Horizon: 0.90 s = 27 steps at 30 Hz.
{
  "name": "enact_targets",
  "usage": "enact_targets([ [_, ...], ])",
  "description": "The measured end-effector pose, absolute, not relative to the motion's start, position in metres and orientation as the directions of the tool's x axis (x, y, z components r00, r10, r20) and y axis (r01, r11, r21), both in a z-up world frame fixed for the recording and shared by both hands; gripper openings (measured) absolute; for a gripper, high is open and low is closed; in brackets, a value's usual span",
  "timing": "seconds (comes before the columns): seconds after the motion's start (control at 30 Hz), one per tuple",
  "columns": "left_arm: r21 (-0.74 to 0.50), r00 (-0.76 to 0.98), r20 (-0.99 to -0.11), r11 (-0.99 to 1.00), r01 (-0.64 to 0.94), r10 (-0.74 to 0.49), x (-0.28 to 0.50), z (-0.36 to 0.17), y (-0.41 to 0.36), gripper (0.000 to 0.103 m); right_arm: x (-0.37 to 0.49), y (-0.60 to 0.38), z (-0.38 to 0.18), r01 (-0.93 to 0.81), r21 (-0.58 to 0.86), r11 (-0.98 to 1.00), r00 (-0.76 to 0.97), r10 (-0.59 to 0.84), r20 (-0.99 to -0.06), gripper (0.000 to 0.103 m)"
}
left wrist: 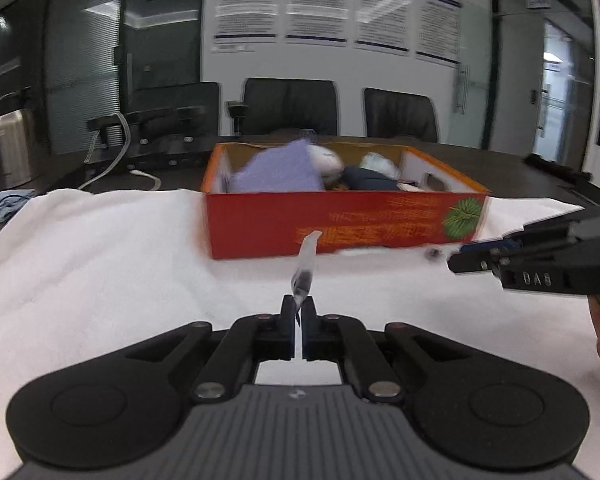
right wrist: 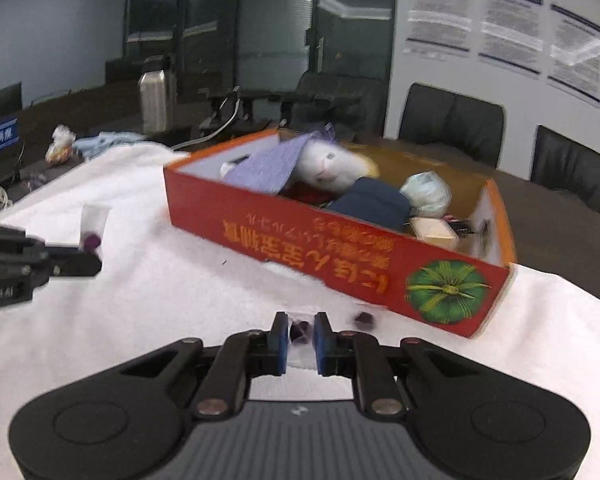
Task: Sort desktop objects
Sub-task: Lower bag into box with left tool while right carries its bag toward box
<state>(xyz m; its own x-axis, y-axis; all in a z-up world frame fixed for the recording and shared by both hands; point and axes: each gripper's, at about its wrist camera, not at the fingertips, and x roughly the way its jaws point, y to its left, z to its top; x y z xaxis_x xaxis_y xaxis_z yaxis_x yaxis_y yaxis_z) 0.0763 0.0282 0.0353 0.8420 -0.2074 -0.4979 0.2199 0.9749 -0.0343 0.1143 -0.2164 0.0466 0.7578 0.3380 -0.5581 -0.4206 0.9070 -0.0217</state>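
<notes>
A red cardboard box (left wrist: 340, 228) stands on the white cloth (left wrist: 100, 264); it also shows in the right wrist view (right wrist: 332, 252). It holds a purple cloth (right wrist: 260, 166), a white plush toy (right wrist: 328, 166), a dark blue item (right wrist: 370, 200) and other things. My left gripper (left wrist: 299, 312) is shut on a small clear plastic bag (left wrist: 306, 268) that stands up from its tips and holds dark beads (right wrist: 91, 241). My right gripper (right wrist: 302, 330) is shut on a small clear bag of dark purple pieces (right wrist: 300, 330), just in front of the box. A loose dark purple piece (right wrist: 364, 319) lies beside it.
The cloth (right wrist: 160, 300) covers a dark conference table (left wrist: 520, 160). Black chairs (left wrist: 290, 106) stand behind it. A steel flask (right wrist: 154, 100), a cable (left wrist: 116, 164), a light blue cloth (left wrist: 0, 208) and wrapped items (right wrist: 60, 144) lie at the left.
</notes>
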Motion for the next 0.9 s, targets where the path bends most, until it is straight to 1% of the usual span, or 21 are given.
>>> enact_targets([
  [0.07,-0.051,0.829,-0.501,0.965,0.257,-0.247,0.06,0.036,0.019,0.003,0.092,-0.229,0.052,-0.393,0.005,0.919,0.772,0.333,-0.542,0.012],
  [0.2,-0.062,0.828,-0.489,0.958,0.28,-0.274,0.029,0.035,0.002,0.003,0.047,-0.246,0.058,-0.344,0.044,0.938,0.799,0.317,-0.51,0.012],
  [0.3,-0.109,0.816,-0.493,0.952,0.286,-0.302,0.012,0.032,-0.005,0.003,0.015,-0.251,0.057,-0.304,0.07,0.95,0.827,0.299,-0.475,0.012],
  [0.47,-0.195,0.787,-0.518,0.942,0.274,-0.336,-0.009,0.018,-0.011,0.003,-0.022,-0.257,0.041,-0.22,0.199,0.955,0.833,0.29,-0.471,0.012],
  [0.57,-0.172,0.781,-0.544,0.952,0.254,-0.307,-0.018,0.01,-0.013,0.003,-0.039,-0.26,0.028,-0.146,0.243,0.959,0.836,0.25,-0.488,0.012],
  [0.7,-0.163,0.774,-0.551,0.949,0.269,-0.314,-0.029,0.011,-0.014,0.003,-0.053,-0.259,0.023,-0.119,0.266,0.956,0.834,0.242,-0.495,0.012],
  [0.9,-0.117,0.817,-0.475,0.943,0.31,-0.328,-0.028,0.045,-0.009,0.003,-0.055,-0.262,0.051,-0.166,0.246,0.955,0.862,0.261,-0.435,0.012],
])
